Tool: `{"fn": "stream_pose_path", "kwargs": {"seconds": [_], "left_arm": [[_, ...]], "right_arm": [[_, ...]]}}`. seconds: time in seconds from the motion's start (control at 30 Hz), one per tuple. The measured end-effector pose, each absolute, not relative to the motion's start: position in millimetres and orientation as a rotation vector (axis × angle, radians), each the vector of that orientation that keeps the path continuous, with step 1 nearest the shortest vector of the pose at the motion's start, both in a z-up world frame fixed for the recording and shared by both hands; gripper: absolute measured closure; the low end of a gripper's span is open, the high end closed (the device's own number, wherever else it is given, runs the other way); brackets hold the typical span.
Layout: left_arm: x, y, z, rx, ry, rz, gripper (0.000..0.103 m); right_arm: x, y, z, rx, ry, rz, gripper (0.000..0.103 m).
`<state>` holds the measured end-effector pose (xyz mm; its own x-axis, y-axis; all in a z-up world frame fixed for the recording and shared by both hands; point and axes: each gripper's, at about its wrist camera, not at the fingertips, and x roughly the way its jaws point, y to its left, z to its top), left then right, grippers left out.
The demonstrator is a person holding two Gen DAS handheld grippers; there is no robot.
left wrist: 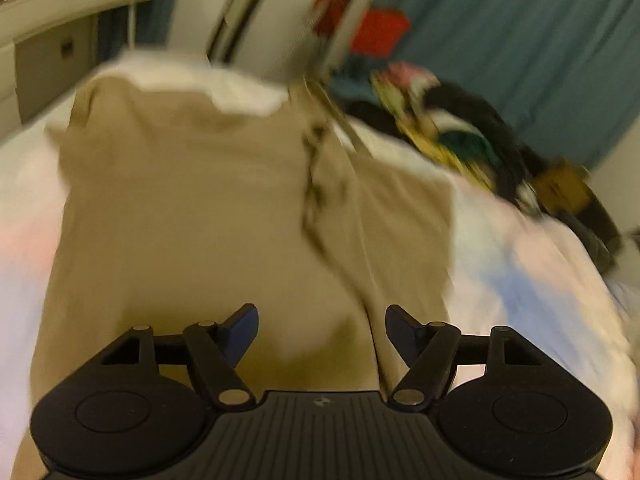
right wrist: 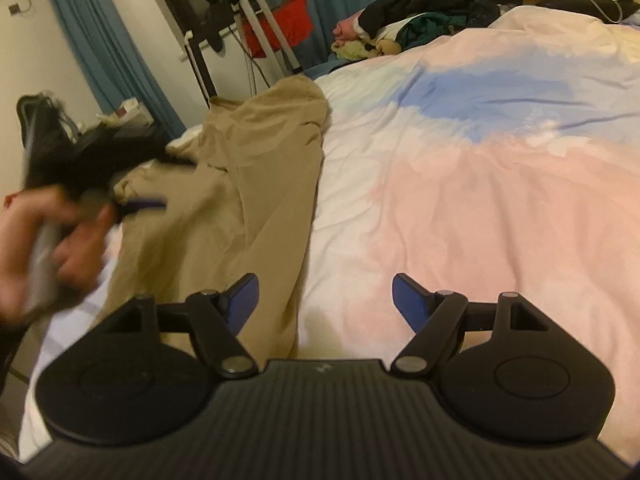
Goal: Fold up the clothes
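garment: tan soft-fabric trousers [right wrist: 248, 184] lie spread on the bed, at the left side of the cover in the right wrist view; in the left wrist view the same trousers [left wrist: 192, 208] fill the middle of the blurred frame, with a seam or fly line running down them.
hand: a person's left hand [right wrist: 52, 248], blurred, grips the handle of the left tool at the far left of the right wrist view, above the left edge of the trousers.
left gripper: black two-finger tool with blue pads [left wrist: 322, 330] sits above the tan fabric; jaws wide apart, nothing between the pads, fabric visible in the gap below.
right gripper: black two-finger tool with blue pads [right wrist: 326, 300] has its jaws wide, holding nothing; left pad is over the trouser edge, right pad over bare cover.
bed cover: pink, white and blue patterned quilt [right wrist: 480, 184] lies under the trousers and extends to the right.
clothes pile: dark and multicoloured heap of garments [right wrist: 416, 20] rests at the far edge of the bed, well apart from the trousers.
background: teal curtain [right wrist: 100, 64] and a red fabric item [right wrist: 288, 20] on a metal-legged stand behind the bed.
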<state>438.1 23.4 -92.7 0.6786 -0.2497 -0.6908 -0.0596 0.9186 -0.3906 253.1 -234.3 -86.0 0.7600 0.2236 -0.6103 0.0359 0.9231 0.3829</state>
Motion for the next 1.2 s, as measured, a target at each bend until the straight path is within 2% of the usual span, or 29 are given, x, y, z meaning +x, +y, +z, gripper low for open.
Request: {"fn": "stream_pose_path", "kwargs": {"seconds": [0.1,0.13,0.17,0.23,0.27,0.5,0.53,0.6,0.67,0.77,0.93,1.03,1.1,1.17,1.2], "left_arm": [[473,11,-104,-0.438,0.801,-0.146,0.048],[479,6,-104,-0.387,0.772,-0.139,0.059],[484,1,-102,-0.324,0.739,-0.127,0.076],[493,-13,-98,-0.222,0.687,-0.13,0.098],[497,-18,-97,-0.184,0.664,-0.139,0.099],[498,-55,-81,0.093,0.501,-0.01,0.099],[499,-57,-82,0.099,0.511,-0.014,0.096],[496,-53,-89,0.067,0.581,-0.064,0.083],[478,-37,-93,0.011,0.663,-0.111,0.066],[433,-4,-94,-0.111,0.75,-0.142,0.054],[320,54,-103,-0.329,0.912,-0.162,0.053],[253,73,-115,-0.38,0.981,-0.2,0.053],[216,78,-125,-0.413,1.006,-0.235,0.053],[192,78,-133,-0.416,1.032,-0.279,0.053],[183,77,-135,-0.404,1.033,-0.291,0.053]], "right_arm": [[268,-228,-96,0.363,0.712,0.118,0.028],[271,-227,-99,0.357,0.713,0.122,0.028],[274,-225,-101,0.353,0.712,0.127,0.028],[279,-221,-104,0.349,0.701,0.147,0.028],[281,-218,-105,0.344,0.69,0.158,0.028],[298,-207,-112,0.347,0.663,0.189,0.028],[299,-208,-113,0.353,0.664,0.19,0.028],[300,-208,-115,0.354,0.671,0.187,0.028],[301,-207,-115,0.349,0.682,0.189,0.028],[298,-205,-112,0.342,0.693,0.206,0.028],[291,-211,-111,0.423,0.74,0.269,0.029],[279,-214,-107,0.471,0.756,0.306,0.045],[271,-214,-106,0.494,0.778,0.314,0.061],[261,-214,-109,0.526,0.819,0.323,0.069],[255,-215,-112,0.551,0.844,0.326,0.069]]}}
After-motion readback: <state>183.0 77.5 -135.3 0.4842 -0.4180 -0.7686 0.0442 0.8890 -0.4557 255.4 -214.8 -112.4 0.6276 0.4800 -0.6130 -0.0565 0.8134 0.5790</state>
